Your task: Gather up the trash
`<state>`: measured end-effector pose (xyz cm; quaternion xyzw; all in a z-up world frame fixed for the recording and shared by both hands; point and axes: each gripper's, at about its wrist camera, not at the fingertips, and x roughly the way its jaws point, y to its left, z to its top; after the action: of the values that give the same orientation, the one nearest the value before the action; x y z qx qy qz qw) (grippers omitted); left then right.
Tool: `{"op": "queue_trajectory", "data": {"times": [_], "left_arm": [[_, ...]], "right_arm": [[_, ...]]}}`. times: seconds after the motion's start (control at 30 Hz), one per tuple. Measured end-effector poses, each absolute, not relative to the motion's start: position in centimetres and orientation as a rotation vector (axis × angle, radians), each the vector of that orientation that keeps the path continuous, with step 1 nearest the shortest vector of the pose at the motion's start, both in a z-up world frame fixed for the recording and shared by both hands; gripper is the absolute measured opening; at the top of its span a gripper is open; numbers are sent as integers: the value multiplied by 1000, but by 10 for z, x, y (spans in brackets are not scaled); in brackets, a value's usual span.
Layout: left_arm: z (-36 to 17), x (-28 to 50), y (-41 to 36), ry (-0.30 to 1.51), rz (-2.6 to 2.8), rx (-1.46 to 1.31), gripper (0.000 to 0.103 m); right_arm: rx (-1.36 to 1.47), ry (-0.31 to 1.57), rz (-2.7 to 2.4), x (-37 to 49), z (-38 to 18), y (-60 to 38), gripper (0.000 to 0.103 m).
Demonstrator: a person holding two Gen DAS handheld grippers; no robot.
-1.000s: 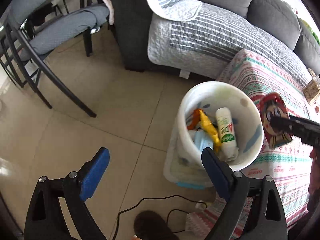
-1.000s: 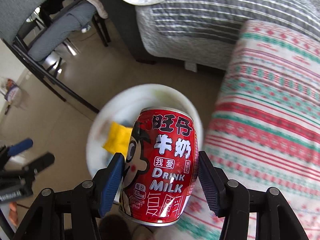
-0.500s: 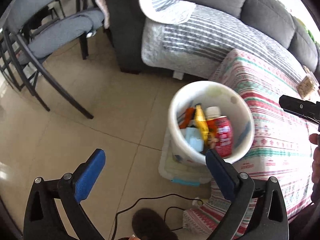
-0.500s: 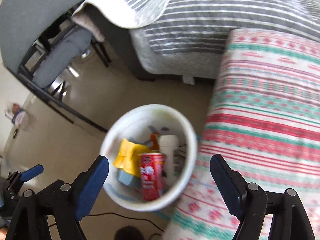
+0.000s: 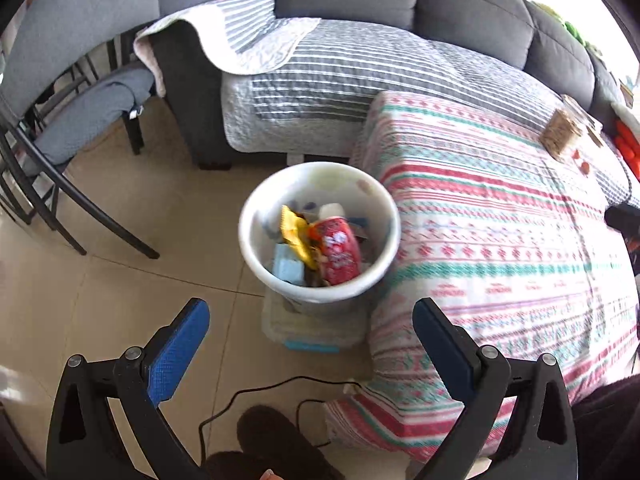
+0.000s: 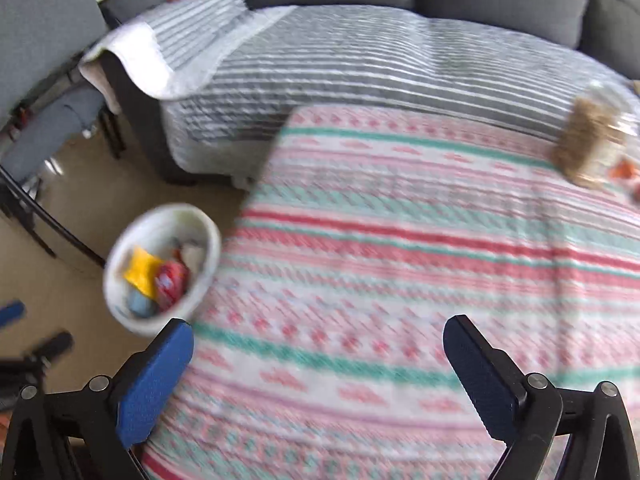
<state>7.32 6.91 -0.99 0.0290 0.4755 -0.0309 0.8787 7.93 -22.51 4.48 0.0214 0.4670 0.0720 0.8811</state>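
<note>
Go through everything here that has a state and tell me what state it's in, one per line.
Left tongs: open, empty.
Right tongs: open, empty, over the patterned cloth.
White bin: upright on the floor, open top, partly filled.
Red can: inside the bin, lying tilted on the other trash.
Yellow wrapper: inside the bin, crumpled.
Brown block: resting on the cloth, too blurred to say more.

Beige tile floor, grey sofa, grey chairs.
</note>
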Motion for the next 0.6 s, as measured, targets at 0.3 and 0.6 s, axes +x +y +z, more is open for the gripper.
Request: {"op": "queue_trajectory", "data": {"times": [0.3, 0.6], "left_arm": [[-2, 26, 36, 902, -16, 48, 103], [-7, 14, 17, 874, -23, 56, 103]], "right_arm": [[83, 975, 20, 13, 8, -260, 102], [64, 881, -71, -8, 10, -269, 102]]}}
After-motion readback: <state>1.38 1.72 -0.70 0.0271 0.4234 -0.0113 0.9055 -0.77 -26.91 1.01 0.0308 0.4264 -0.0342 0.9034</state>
